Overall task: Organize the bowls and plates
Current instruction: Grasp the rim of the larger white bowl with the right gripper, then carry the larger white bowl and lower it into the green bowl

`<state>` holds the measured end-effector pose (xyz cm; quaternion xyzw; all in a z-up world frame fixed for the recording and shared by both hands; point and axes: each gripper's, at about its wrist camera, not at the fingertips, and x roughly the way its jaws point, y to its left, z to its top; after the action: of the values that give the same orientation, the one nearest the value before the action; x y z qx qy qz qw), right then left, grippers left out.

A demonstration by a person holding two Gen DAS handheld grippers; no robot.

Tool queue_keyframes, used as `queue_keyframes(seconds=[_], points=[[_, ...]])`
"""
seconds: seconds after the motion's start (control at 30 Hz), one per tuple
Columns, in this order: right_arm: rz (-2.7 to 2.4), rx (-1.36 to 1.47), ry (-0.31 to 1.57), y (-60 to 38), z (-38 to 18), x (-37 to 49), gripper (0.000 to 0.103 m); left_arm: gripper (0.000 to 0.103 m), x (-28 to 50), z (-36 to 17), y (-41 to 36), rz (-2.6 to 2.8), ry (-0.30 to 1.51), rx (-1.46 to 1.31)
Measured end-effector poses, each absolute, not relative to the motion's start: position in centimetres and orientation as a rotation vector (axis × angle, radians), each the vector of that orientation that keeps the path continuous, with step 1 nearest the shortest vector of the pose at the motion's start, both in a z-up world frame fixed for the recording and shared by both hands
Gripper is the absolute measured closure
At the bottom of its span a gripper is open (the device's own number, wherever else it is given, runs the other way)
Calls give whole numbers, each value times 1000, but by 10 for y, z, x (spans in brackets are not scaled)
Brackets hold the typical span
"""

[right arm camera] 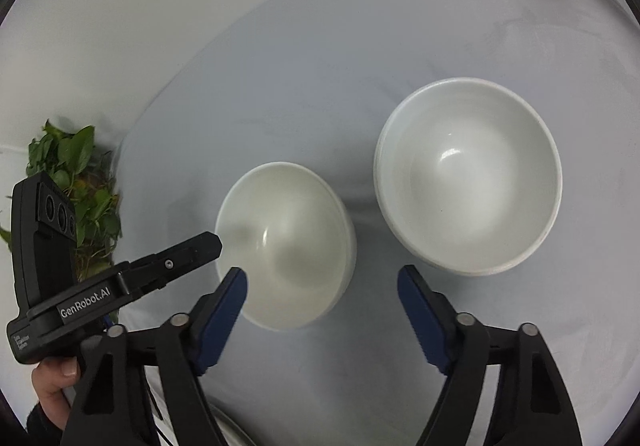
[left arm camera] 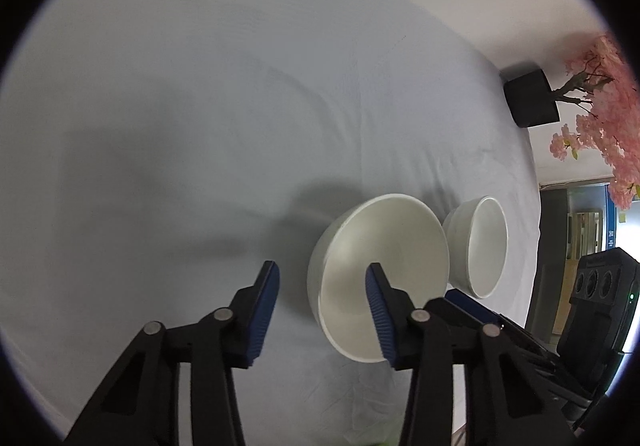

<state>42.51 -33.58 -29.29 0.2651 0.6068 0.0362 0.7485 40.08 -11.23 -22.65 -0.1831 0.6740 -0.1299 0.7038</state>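
**Both grippers closing in on two white bowls**

Two white bowls sit upright, side by side but apart, on the grey-clothed table [right arm camera: 304,46]. Left gripper [left arm camera: 322,312] jaws apart, straddling the near wall of the nearer bowl [left arm camera: 384,246], not clamped; looks set for a rim pinch. Right gripper [right arm camera: 322,320] jaws apart and empty, hovering just short of both. Farther bowl [right arm camera: 468,174] untouched. Likely plan: nest one bowl inside the other. No plates clearly seen.

Pale cloth [left arm camera: 240,106] over the table, pink blossom tree [left arm camera: 604,102] in black pot [left arm camera: 530,98]; leafy green plant [right arm camera: 76,182]
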Motion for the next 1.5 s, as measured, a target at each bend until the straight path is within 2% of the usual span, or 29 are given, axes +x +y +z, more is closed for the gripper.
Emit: queue_keyframes(seconds=[0.07,0.1,0.17,0.23,0.27,0.37,0.73,0.9,1.23,1.5], points=[[54,544,1337,-329,-299,433,52,70,402,-229,-114,-296,1505,-404],[47,529,1345,-326,-301,435,56,74,403,-231,-114,-298,1509,-402],[26,496,1351,-321,-304,441,72,82,405,-234,-116,-298,1518,-403],[-1,471,1355,-318,-306,445,82,91,406,-236,-116,-289,1519,-377],[-12,464,1362,-316,-308,447,88,92,406,-237,-117,-283,1520,-366],[-13,469,1380,-310,-315,456,95,96,405,-240,-116,-283,1521,-356],[-24,428,1383,-286,-325,463,99,97,404,-241,-120,-308,1522,-304],[-28,398,1361,-282,-310,459,100,97,397,-222,-124,-318,1488,-285],[23,358,1212,-270,-205,415,100,97,345,-117,-127,-325,1322,-261],[104,345,1170,-260,-130,329,100,97,262,-62,-138,-277,1259,-266]])
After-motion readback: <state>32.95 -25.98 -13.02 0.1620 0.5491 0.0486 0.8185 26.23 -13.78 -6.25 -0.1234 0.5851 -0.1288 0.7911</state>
